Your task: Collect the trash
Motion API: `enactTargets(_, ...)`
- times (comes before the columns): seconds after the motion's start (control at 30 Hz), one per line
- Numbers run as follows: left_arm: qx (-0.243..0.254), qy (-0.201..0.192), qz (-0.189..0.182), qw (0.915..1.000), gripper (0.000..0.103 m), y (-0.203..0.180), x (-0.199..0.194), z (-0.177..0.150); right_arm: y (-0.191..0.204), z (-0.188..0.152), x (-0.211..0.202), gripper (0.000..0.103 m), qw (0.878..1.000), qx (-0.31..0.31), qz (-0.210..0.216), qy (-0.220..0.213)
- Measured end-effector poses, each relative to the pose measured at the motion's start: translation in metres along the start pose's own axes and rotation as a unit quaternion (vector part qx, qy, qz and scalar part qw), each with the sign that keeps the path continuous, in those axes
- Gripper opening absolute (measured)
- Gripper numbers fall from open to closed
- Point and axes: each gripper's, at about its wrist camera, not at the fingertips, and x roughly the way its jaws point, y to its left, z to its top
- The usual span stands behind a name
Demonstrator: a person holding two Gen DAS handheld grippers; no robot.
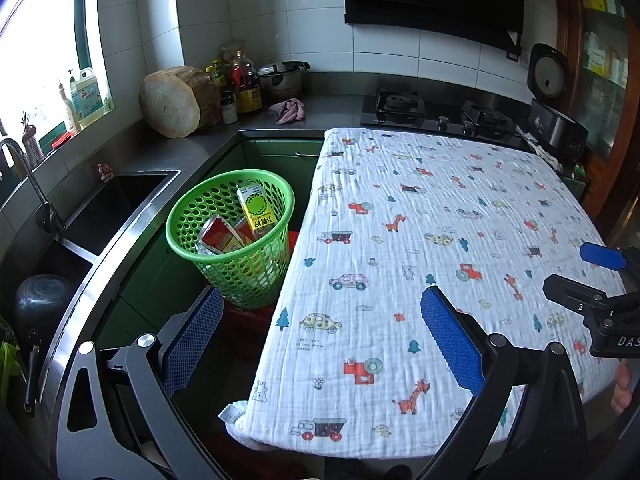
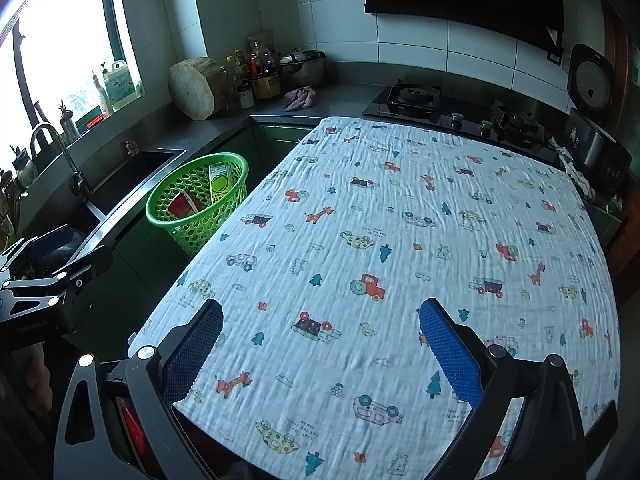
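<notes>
A green perforated trash basket (image 1: 230, 240) stands on the floor left of the table, also in the right wrist view (image 2: 196, 200). Inside it lie a yellow carton (image 1: 255, 208) and red packets (image 1: 218, 236). The table wears a white cloth with a cartoon print (image 1: 432, 248); I see no loose trash on it. My left gripper (image 1: 320, 332) is open and empty over the table's left front edge. My right gripper (image 2: 320, 340) is open and empty above the cloth near the front; it also shows at the right in the left wrist view (image 1: 588, 276).
A steel counter with a sink (image 1: 108, 208) and tap (image 1: 24, 172) runs along the left. A round chopping block (image 1: 172, 104), bottles (image 1: 240, 80), a pot (image 1: 280, 76) and a rag (image 1: 289, 111) stand in the corner. A gas hob (image 1: 436, 114) and rice cooker (image 1: 554, 108) stand behind the table.
</notes>
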Motion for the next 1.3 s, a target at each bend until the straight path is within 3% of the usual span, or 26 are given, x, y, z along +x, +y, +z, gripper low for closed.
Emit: enactTargets(1.3, 0.002, -0.004, -0.007, 1.0000, 0.098, -0.0069, 0.0015, -0.0012, -0.0015, 0.0000, 0.0020, 0.096, 1.000, -0.001, 0.003, 0.001)
